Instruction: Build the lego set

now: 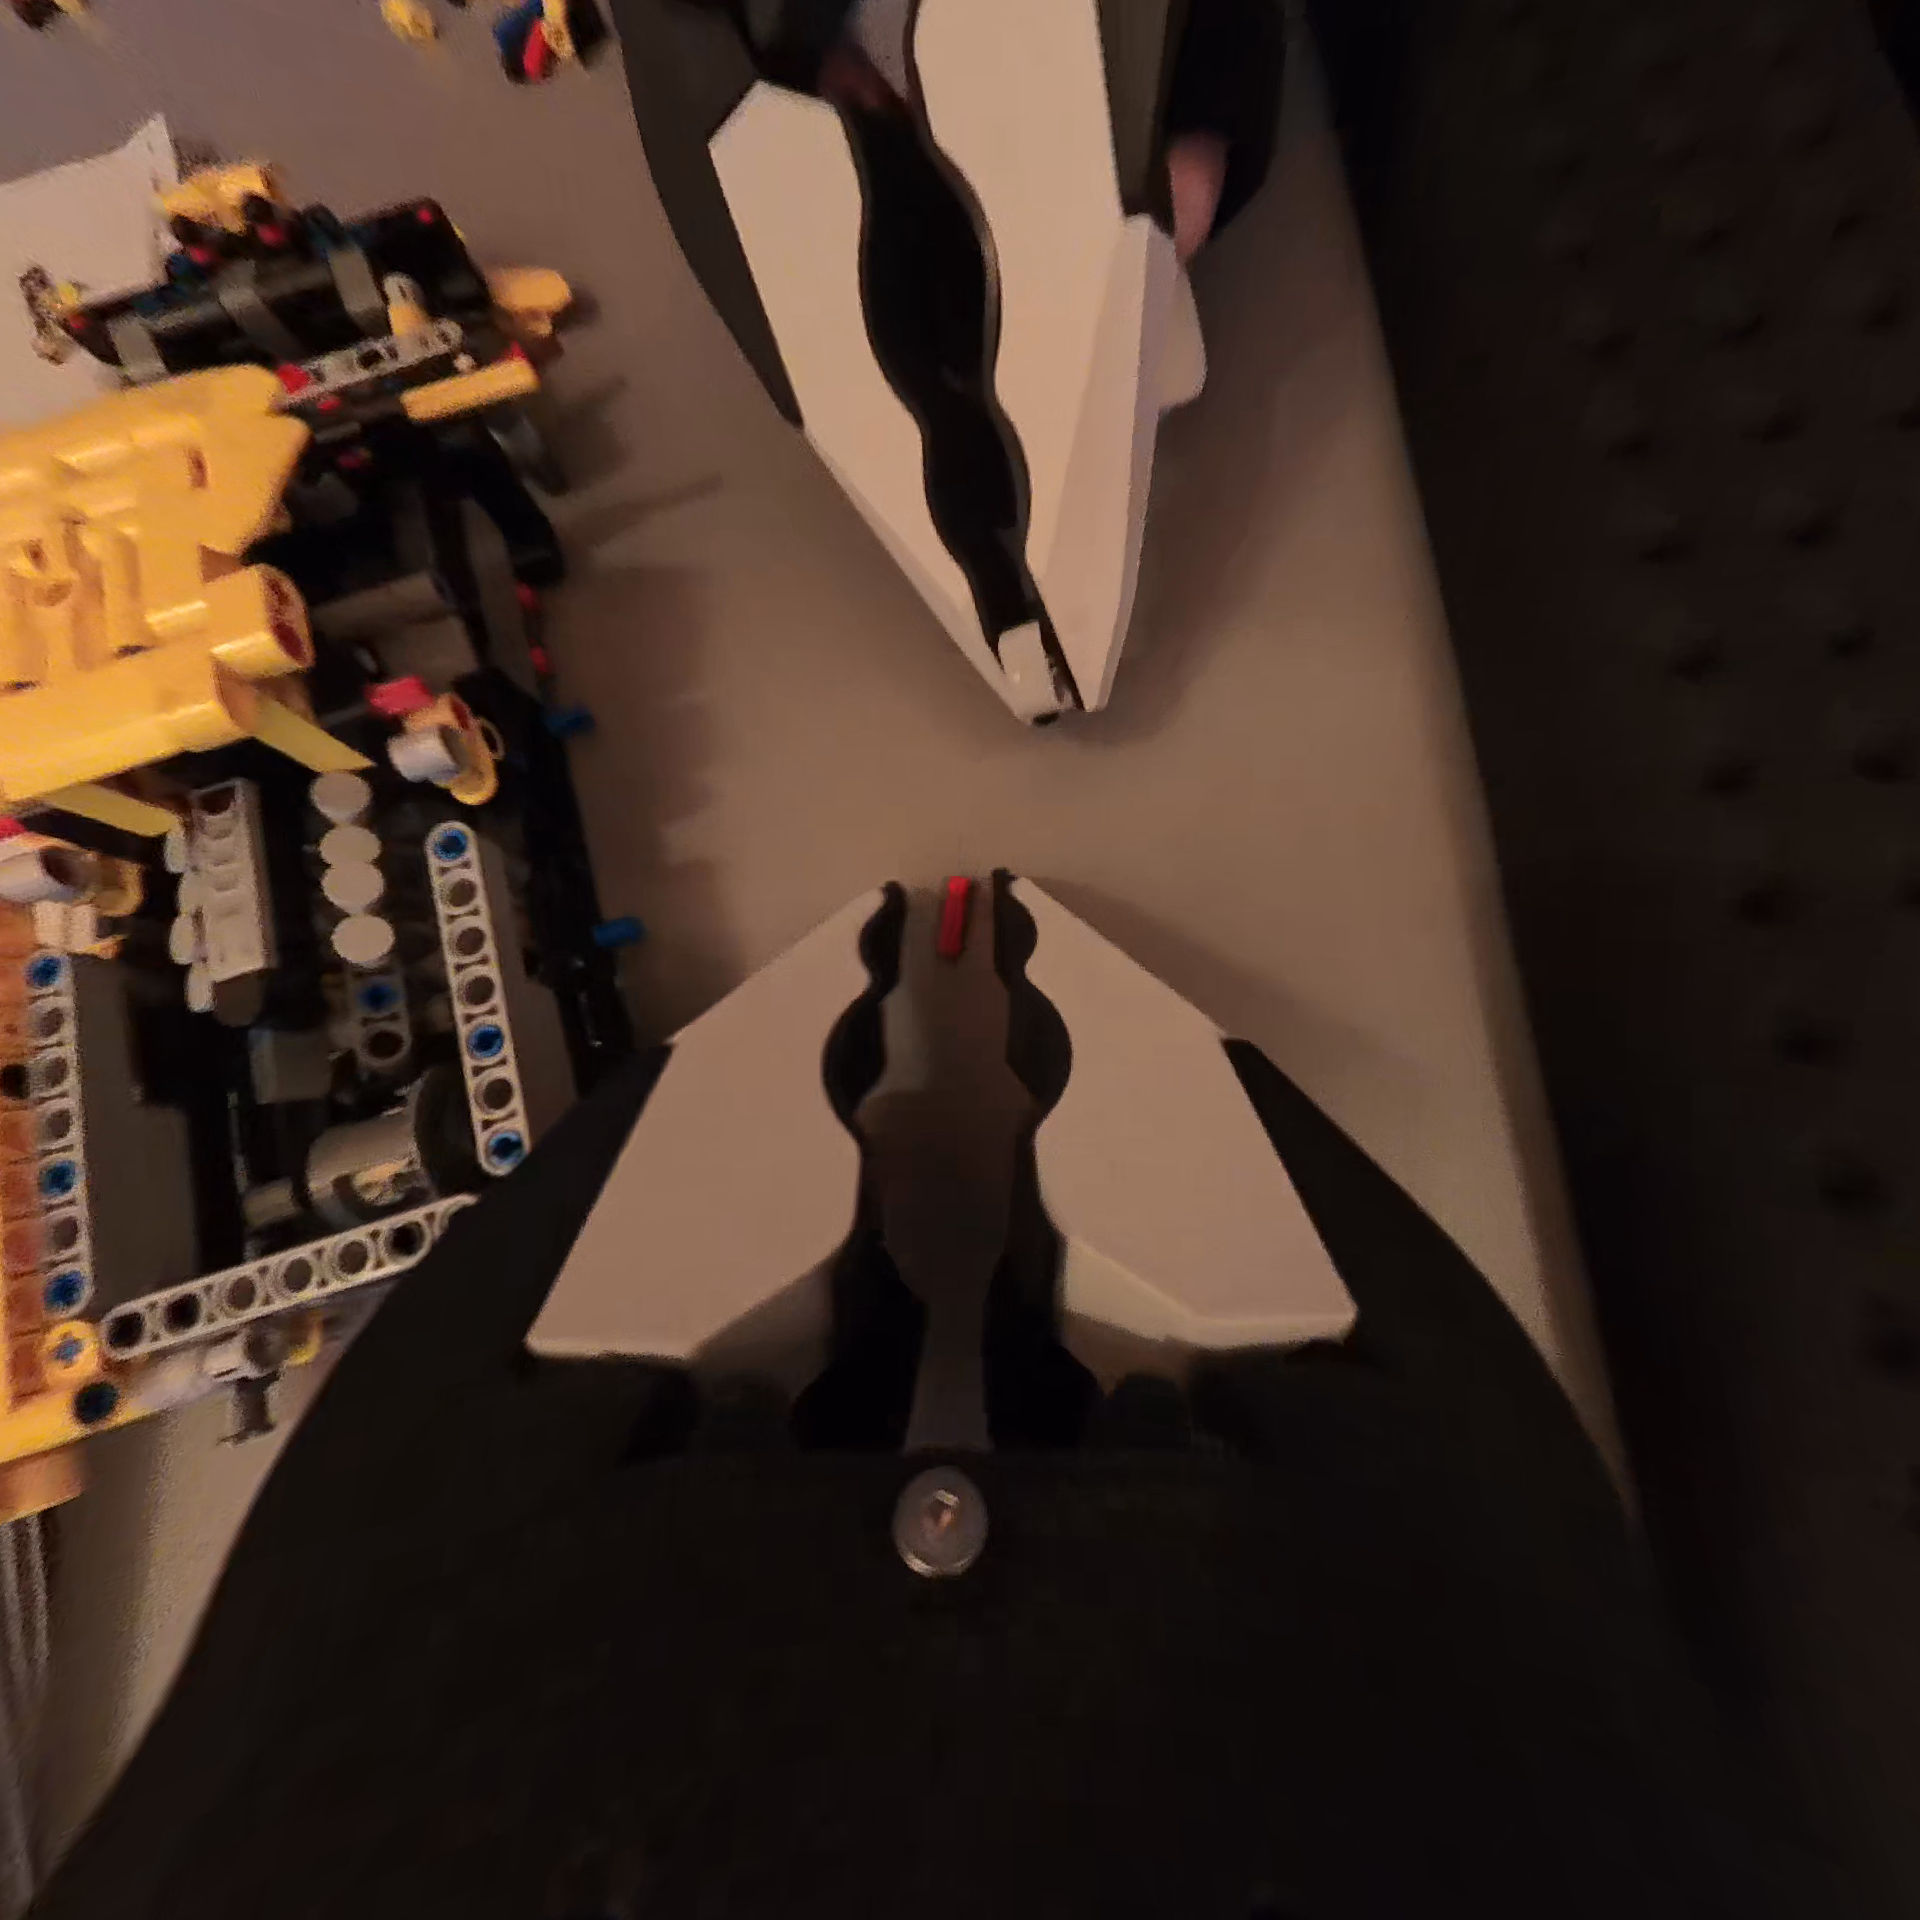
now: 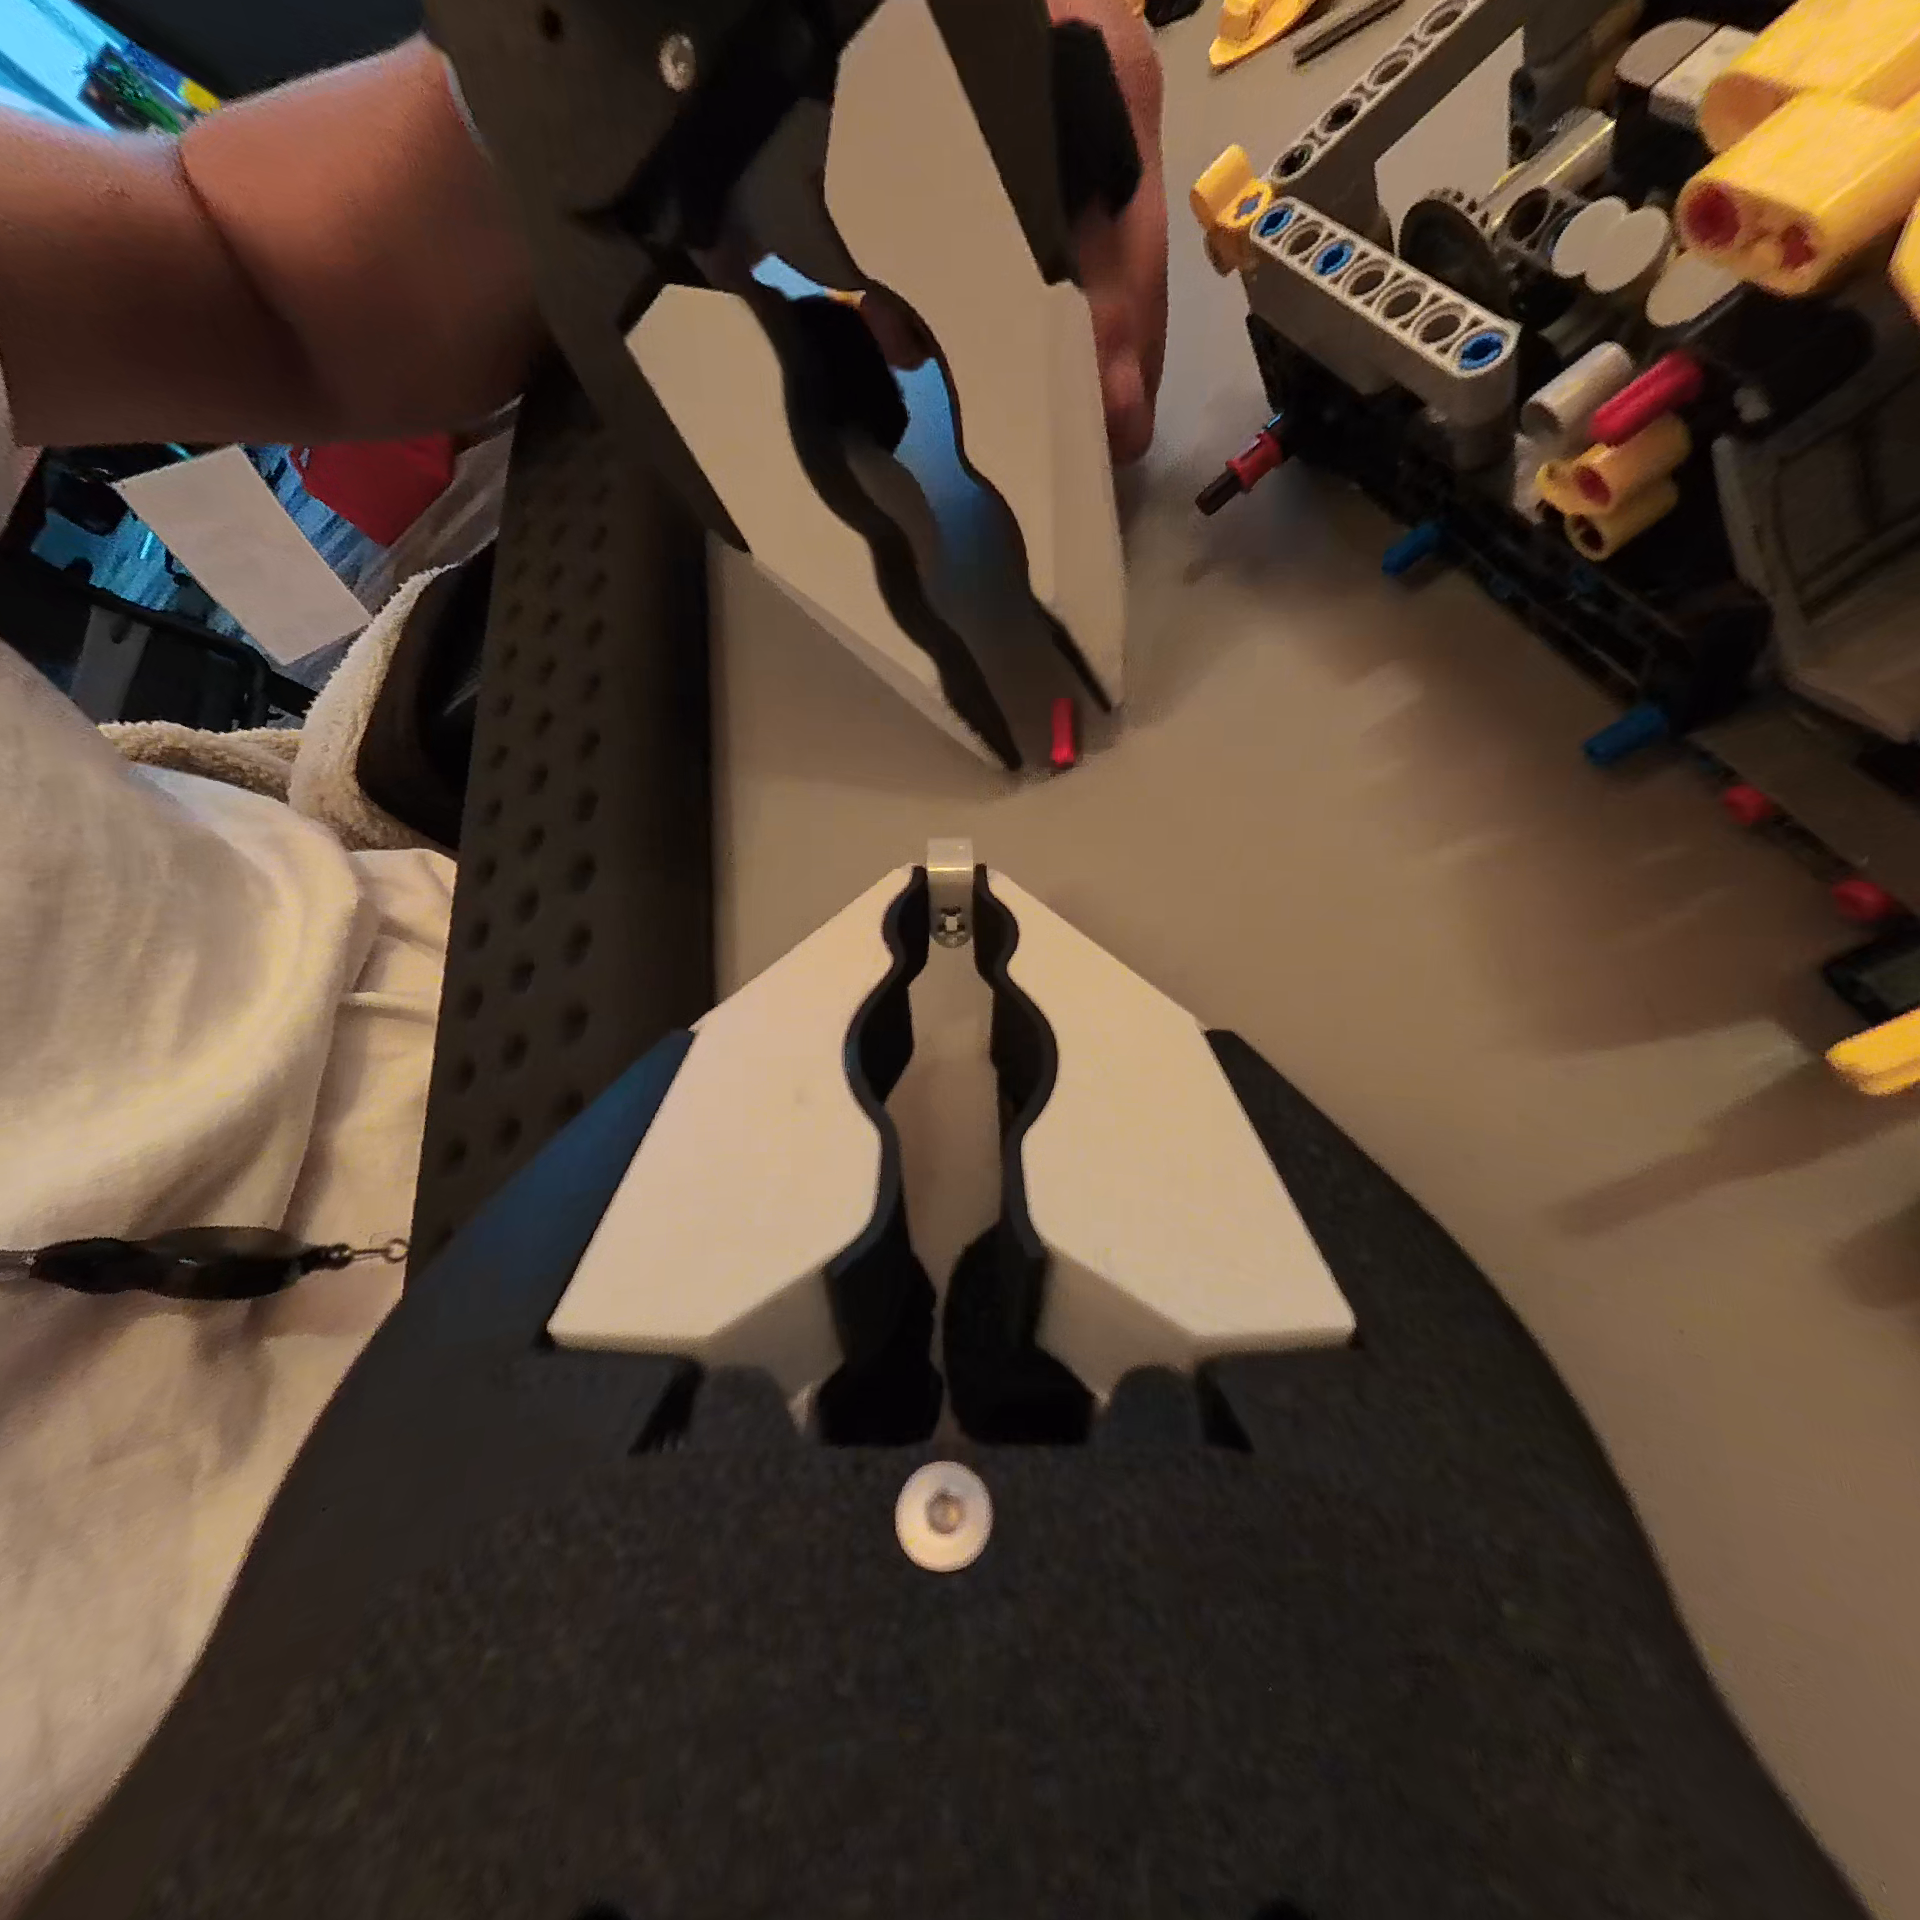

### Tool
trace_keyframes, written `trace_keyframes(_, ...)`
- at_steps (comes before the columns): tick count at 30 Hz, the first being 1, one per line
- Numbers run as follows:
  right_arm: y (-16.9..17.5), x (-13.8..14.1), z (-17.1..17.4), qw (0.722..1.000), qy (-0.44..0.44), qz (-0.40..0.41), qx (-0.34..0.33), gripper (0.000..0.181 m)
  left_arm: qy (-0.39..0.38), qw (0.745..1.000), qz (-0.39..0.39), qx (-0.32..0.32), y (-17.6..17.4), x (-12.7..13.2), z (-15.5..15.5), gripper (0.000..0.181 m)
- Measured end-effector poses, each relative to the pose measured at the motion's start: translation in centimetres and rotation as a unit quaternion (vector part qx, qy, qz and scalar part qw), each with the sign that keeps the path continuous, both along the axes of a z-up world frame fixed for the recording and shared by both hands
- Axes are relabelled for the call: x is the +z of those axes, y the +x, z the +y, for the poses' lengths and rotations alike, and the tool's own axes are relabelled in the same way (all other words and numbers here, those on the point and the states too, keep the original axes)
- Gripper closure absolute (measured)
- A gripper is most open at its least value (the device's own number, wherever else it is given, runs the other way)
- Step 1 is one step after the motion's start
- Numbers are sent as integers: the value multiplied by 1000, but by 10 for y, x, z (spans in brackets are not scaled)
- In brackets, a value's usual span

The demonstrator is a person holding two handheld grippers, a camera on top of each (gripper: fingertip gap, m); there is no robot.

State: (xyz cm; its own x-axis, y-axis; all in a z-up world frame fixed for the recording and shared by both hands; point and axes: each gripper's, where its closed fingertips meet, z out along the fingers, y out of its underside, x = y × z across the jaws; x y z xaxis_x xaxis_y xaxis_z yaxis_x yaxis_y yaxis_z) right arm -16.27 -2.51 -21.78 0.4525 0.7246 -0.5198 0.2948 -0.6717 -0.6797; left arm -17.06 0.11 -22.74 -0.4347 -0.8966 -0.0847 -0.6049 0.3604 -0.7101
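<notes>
Sub-step in hand, by my reading: mating two small parts. My left fingers (image 1: 948, 883) were clamped on a red pin (image 1: 953, 916); right fingers (image 2: 951, 868) clamped on a grey connector (image 2: 949, 883), tips facing, just apart above the tabletop (image 1: 790, 727). Model (image 1: 312, 831) lay at 9 o'clock in the left view. Next: align pin with hole, push.

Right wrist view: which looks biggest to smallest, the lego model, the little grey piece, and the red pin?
1. The lego model, by far the largest, though cut off by the frame.
2 and 3. The small grey piece in the right gripper and the red pin in the left gripper look alike; the grey piece sits nearer the camera, so no ranking.
</notes>
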Motion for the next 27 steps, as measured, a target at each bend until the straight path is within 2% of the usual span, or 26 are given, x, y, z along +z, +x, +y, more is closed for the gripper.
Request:
trace_keyframes(5,1,3,3,1000,4,11,-9,175,3,1000,21,5,-3,-4,-1,173)
trace_keyframes(8,4,13,16,998,29,30,-44,175,24,999,7,23,-1,-1,2,177)
trace_keyframes(9,3,19,19,997,37,46,-54,175,14,999,-24,36,4,9,0,178)
trace_keyframes(11,3,32,22,993,45,83,-66,175,-54,989,-120,66,14,46,-6,178)
trace_keyframes(14,8,55,29,983,51,154,-92,175,-168,947,-253,99,15,99,-8,178)
trace_keyframes(16,9,84,28,966,72,231,-88,175,-233,919,-295,120,11,117,-3,178)
trace_keyframes(17,9,97,27,957,86,264,-88,175,-247,914,-299,117,10,121,-4,178)
trace_keyframes(19,6,108,27,951,122,271,-88,175,-250,914,-302,103,11,123,-10,178)
trace_keyframes(27,3,111,21,949,112,288,-68,175,-245,921,-287,92,13,118,-14,178)
